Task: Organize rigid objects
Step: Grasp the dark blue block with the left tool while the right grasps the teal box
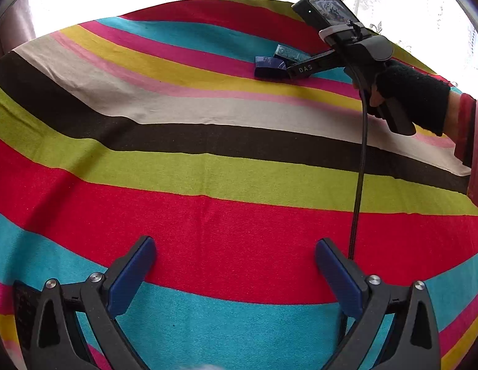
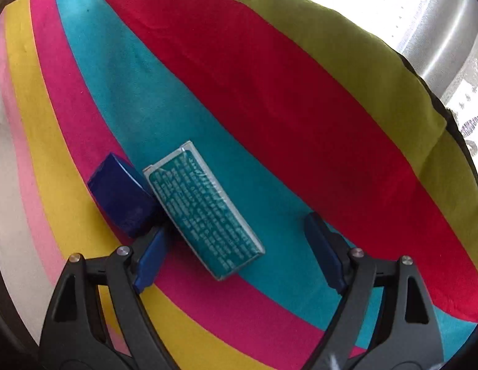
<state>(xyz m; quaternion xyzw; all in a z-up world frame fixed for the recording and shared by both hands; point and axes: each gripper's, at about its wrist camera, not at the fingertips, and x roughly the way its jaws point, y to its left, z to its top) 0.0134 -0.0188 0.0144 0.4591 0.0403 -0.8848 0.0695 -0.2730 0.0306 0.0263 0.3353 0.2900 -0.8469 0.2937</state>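
Right tool (image 2: pixel 235 248) agape around teal box (image 2: pixel 205 209).

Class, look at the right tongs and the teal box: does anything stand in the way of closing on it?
Yes: the dark blue box leans against the teal box on its left side, crowding one finger of the right tongs.

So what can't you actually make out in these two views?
- Teal box print: right wrist view, too blurred to read.
- Blue box, near end: right wrist view, behind a finger.
- Both boxes: left wrist view, small, partly behind the right gripper's finger.
- Window: both views, glare.
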